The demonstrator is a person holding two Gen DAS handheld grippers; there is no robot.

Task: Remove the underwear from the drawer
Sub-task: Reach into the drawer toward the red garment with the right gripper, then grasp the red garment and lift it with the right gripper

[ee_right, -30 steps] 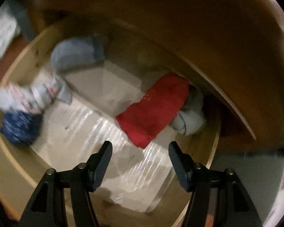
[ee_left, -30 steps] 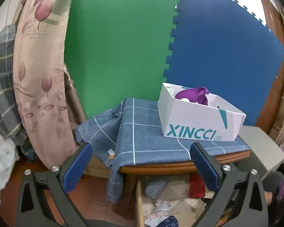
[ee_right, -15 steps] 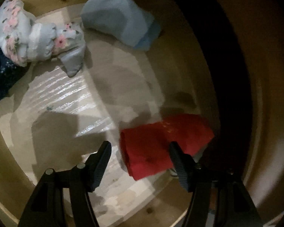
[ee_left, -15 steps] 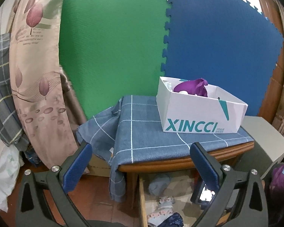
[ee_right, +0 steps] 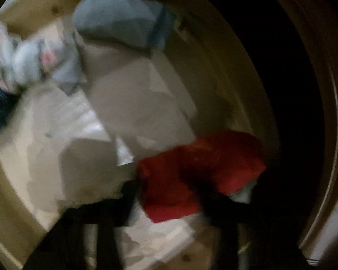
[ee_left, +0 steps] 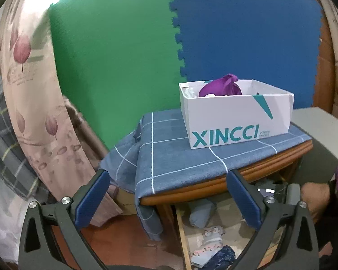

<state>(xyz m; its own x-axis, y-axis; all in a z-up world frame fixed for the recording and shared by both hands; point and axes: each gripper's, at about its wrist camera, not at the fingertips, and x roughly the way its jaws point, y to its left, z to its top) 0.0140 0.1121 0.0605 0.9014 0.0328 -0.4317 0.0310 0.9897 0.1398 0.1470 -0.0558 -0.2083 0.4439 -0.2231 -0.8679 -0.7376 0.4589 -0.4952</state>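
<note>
Underwear, red (ee_right: 187, 180), lay folded in drawer (ee_right: 33, 22), w/ right gripper (ee_right: 169, 193) astride it, jaws closing, pads not clearly pressing (pic blurred). Left gripper (ee_left: 169, 199) hung above drawer front w/ jaws wide, nothing btwn; white box (ee_left: 234, 117) stood on tabletop above drawer.

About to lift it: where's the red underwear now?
Right wrist view, lower right: red underwear lies in the drawer between the closing right gripper fingers, beside a white piece.

Right hand-held gripper (ee_right: 166, 186) closing around red underwear (ee_right: 200, 175), blurred drawer (ee_right: 33, 9)
</note>
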